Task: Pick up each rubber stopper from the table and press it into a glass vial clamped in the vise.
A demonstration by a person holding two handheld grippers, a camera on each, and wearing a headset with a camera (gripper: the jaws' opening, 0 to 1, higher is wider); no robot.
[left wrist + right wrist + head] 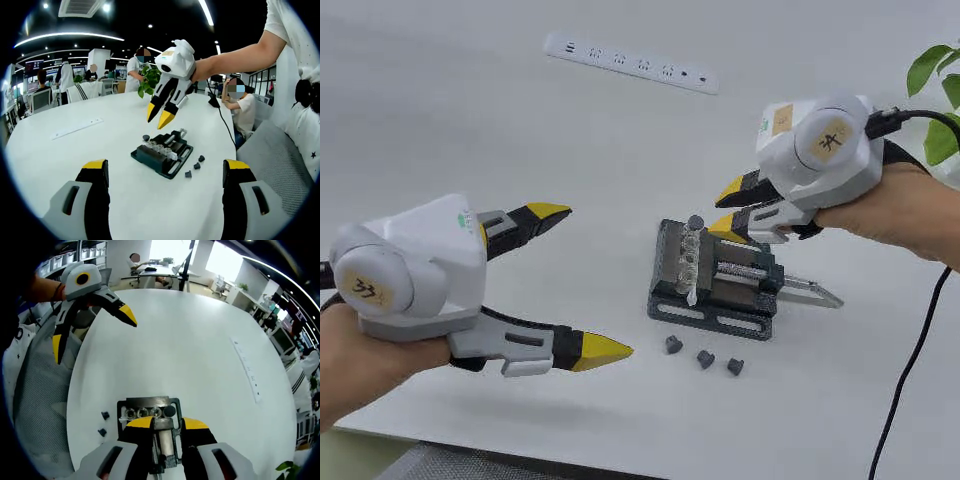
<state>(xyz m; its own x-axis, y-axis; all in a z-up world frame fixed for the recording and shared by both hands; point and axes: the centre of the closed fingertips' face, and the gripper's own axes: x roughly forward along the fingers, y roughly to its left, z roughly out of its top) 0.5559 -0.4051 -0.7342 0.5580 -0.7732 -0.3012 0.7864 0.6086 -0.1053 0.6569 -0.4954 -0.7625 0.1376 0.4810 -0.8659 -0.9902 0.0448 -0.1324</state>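
The big white round table lies under everything. The left gripper, white with black arms, is held low over the near side of the table. Its yellow-tipped fingers are spread wide and there is nothing between them. The right gripper looks the same and hangs higher up. Its fingers are only a little apart and they hold nothing too. The dark metal vise sits on the table just under the right gripper's fingertips. In the left gripper view it shows ahead, in the gap between that gripper's two fingers. A long white power strip lies far beyond both sets of fingers. A row of small clear glass vials stands clamped in the vise. The vial nearest the right fingertips has a dark grey rubber stopper on its top. Three more small grey stoppers lie loose on the table beside the vise, a short way past the tip of the left gripper's lower finger.
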